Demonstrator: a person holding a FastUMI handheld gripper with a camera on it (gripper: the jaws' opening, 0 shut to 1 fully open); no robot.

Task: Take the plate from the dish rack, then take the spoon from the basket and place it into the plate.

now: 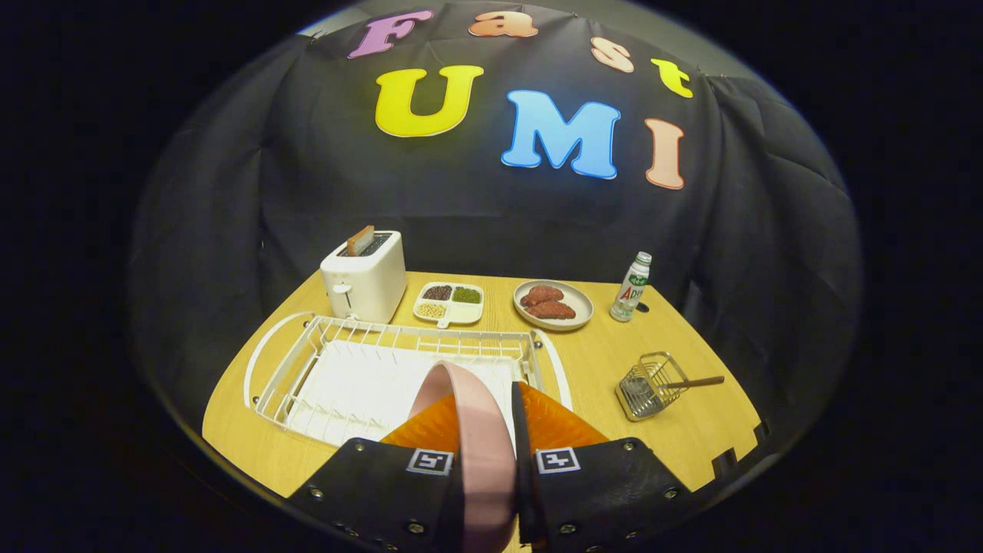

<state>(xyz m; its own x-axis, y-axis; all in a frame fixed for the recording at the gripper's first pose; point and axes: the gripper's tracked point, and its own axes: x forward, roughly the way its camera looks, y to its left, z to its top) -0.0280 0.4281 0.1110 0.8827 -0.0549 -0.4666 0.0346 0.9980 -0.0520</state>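
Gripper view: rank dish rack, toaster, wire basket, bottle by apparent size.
1. dish rack
2. toaster
3. wire basket
4. bottle
The basket lies nearer the camera than the toaster, so their order is unsure. The gripper clamps the pink plate.

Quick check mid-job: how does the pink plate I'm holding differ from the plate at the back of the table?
The pink plate stands on edge, clamped between the jaws of the gripper above the dish rack; the beige plate lies flat on the table beyond the rack. The pink plate is empty; the beige plate holds two reddish-brown food pieces. Colours differ: pink against beige. Both are round with raised rims.
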